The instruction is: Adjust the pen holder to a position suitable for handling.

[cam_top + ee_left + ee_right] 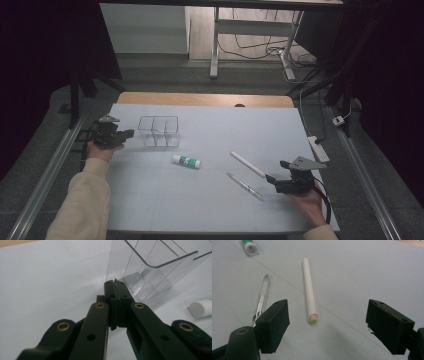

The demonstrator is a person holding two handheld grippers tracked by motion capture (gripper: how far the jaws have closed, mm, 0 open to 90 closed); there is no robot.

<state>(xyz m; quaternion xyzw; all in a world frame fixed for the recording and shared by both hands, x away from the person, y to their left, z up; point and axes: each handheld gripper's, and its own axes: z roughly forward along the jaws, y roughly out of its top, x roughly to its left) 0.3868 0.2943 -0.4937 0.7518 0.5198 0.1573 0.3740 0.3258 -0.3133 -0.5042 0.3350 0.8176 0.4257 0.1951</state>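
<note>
Left tongs (115, 285): we see the jaws pressed together, tips at the lower near corner of the clear bin (152, 270). Whether they pinch its thin wall or merely touch it we cannot tell; a sliver seems to stand between the tips.
Bin: it stands upright on the white mat (210, 195), far left, with dividers making compartments, all empty so far. In the high view the left tongs (129, 133) sit just beside its left wall (159, 131), likely to steady it for filling.
Right tongs (327, 322): jaws wide apart, nothing between the pads, low over the mat and aimed along the white stick (309, 290).
Stick: it lies flat, its blunt end nearest the open jaws, which suggests it is the next pick.
Pen (262, 300): clear-barrelled, flat beside the stick, its rear end running behind the left-hand pad.
Glue stick (186, 161): on its side mid-mat, between bin and stick, well apart from both tongs.
Our reading: one hand braces the bin, the other lines up on the loose items.
</note>
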